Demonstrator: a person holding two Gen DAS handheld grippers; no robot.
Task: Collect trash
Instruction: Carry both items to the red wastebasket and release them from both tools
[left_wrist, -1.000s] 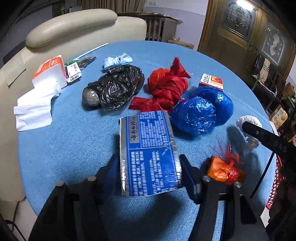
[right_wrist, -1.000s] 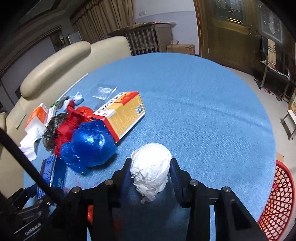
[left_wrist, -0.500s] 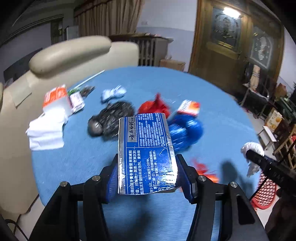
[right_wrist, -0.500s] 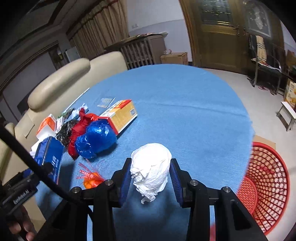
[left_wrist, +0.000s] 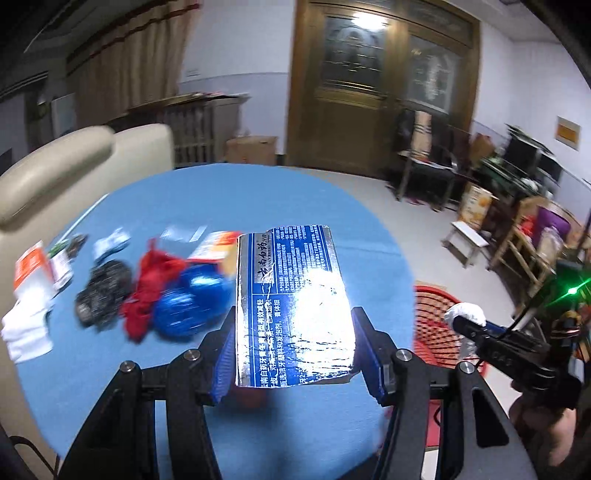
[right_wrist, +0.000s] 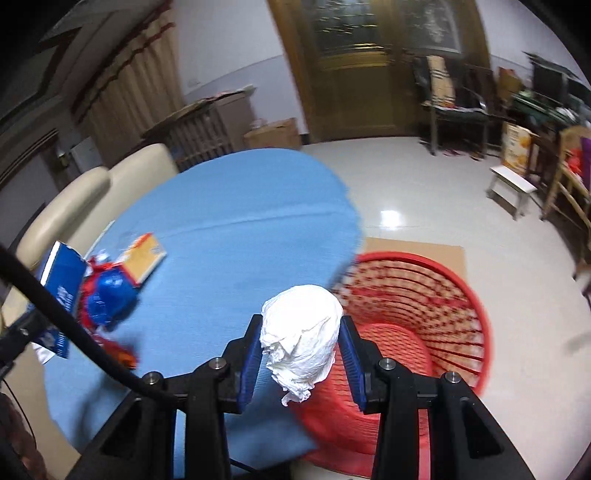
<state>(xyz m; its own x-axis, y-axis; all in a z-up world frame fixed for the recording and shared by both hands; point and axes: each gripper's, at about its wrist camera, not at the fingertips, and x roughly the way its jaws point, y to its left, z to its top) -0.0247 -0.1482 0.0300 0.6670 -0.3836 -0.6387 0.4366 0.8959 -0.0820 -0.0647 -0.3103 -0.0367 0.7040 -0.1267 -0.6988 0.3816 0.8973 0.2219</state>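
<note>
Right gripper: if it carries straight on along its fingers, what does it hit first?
Probably the red mesh basket on the floor. The right gripper, shut on a crumpled white paper wad, points down past the blue round table's edge toward its rim; depth is uncertain.

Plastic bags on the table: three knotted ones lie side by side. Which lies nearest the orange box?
The blue bag; it touches the orange box, while the red bag and black bag lie farther off.

Blue foil carton (left_wrist: 293, 306) between left gripper (left_wrist: 295, 350) jaws, above table (left_wrist: 258, 199).
</note>
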